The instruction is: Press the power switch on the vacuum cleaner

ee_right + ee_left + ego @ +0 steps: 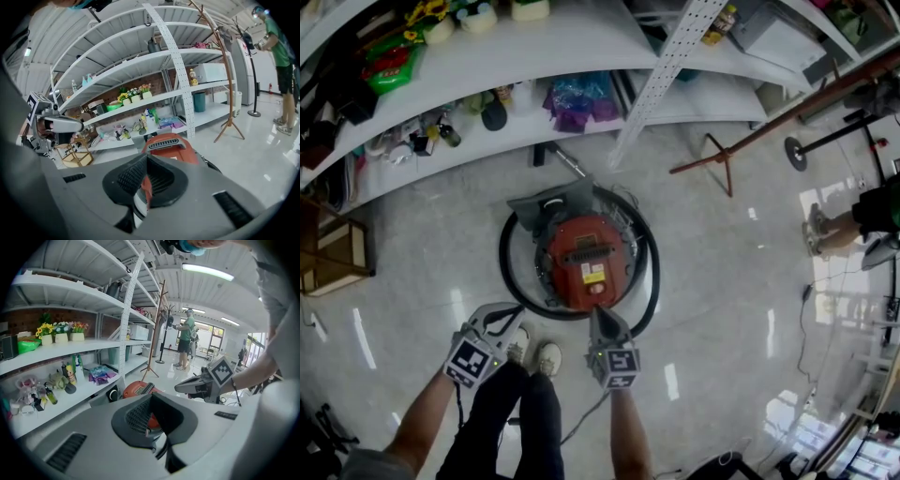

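1. Head view: the vacuum (586, 261), red-topped, stands on the floor (722, 281) at frame centre, below the shelf (581, 47) at 12 o'clock. A black hose (508, 272) rings it.
2. Head view: the right gripper (600, 317) sits at the vacuum's 6 o'clock, its tip a single closed point over the near rim. Contact cannot be confirmed. The left gripper (508, 314) is at the vacuum's 8 o'clock, just outside the hose, forked and empty.
3. Head view: the switch cannot be picked out. Only a dark grille and a yellow label show on the red top.
4. Left gripper view: the left gripper (152, 411) has its jaws narrowly apart, with nothing held. The vacuum (136, 389) lies beyond at 12 o'clock. The right gripper (187, 386) comes in from 3 o'clock above it.
5. Right gripper view: the right gripper (146, 180) has its jaws drawn together to a slit and grips nothing. The vacuum (171, 143) is close ahead at 12 o'clock, and the left gripper (77, 125) is at 9 o'clock.
6. Assessment: the step in hand is the approach, and no press is evident. The next move calls for locating the switch on the top, then a short downward push with the closed right tip. The left gripper should be kept off the hose.
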